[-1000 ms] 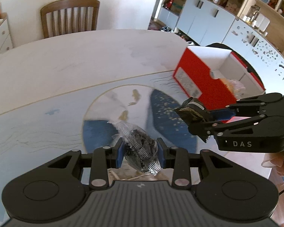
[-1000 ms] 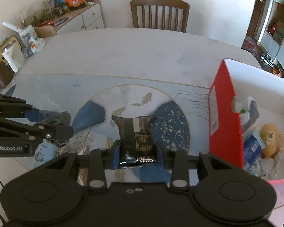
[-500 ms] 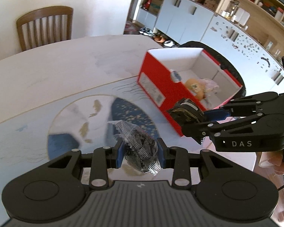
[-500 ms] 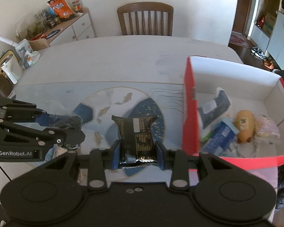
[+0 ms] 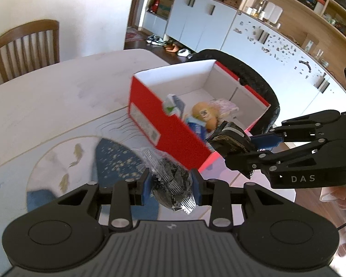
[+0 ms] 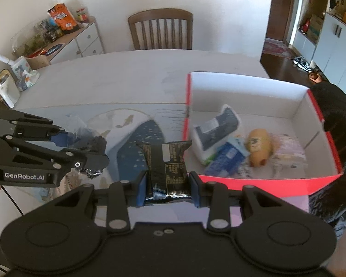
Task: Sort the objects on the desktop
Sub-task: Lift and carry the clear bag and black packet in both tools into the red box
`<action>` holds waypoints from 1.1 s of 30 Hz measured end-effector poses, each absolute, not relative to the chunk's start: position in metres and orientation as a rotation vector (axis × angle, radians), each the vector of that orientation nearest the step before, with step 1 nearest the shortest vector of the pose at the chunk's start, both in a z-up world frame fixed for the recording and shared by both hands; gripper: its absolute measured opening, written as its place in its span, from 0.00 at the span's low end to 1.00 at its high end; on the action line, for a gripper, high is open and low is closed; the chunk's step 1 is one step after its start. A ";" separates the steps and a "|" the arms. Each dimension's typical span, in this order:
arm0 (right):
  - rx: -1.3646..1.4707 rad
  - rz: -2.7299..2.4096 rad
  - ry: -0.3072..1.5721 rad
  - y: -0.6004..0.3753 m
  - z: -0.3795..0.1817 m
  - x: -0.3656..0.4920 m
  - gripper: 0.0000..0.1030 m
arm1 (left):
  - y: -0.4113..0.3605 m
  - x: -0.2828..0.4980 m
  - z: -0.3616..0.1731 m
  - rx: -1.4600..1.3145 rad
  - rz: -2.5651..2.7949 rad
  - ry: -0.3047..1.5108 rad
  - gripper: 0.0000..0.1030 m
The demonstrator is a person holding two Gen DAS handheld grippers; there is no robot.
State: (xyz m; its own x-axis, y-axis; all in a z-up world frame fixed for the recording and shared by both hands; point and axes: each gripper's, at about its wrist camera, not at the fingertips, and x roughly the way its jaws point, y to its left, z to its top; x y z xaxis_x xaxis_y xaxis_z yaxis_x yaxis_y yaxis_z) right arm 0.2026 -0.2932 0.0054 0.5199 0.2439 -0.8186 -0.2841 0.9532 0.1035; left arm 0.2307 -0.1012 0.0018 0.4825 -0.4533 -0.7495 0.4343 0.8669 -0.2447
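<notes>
Left claw (image 5: 170, 185) clamping wrapped cake (image 5: 171, 189), right claw (image 6: 167, 184) clamping black packet (image 6: 167, 173)

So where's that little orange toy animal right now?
The orange toy animal lies inside the red box, on its floor in the right wrist view, between a blue packet on its left and a pink packet on its right.

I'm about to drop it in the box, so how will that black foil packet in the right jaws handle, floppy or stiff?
Probably semi-floppy: the black foil packet juts out of the right gripper unsupported with little droop, so it has some body. Its glossy film looks slippery. It seems light and should land flat in the red box.
</notes>
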 end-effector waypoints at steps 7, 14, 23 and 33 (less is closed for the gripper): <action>-0.044 0.286 0.961 -0.325 0.010 0.204 0.35 | -0.134 0.240 0.005 0.000 -0.583 0.916 0.33; -0.032 0.260 0.948 -0.358 0.013 0.210 0.35 | -0.170 0.250 0.010 0.020 -0.613 0.907 0.33; -0.026 0.218 0.946 -0.402 0.012 0.223 0.35 | -0.214 0.270 0.011 0.040 -0.636 0.909 0.33; -0.044 0.165 0.949 -0.437 0.000 0.255 0.35 | -0.249 0.304 0.006 0.058 -0.630 0.919 0.33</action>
State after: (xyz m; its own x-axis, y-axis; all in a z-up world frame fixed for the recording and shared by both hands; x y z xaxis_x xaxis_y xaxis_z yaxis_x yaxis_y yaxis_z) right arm 0.2550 -0.4373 0.0001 0.5708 0.1213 -0.8121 -0.1603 0.9865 0.0347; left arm 0.3039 -0.2486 0.0059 0.4406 -0.4833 -0.7565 0.5315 0.8196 -0.2141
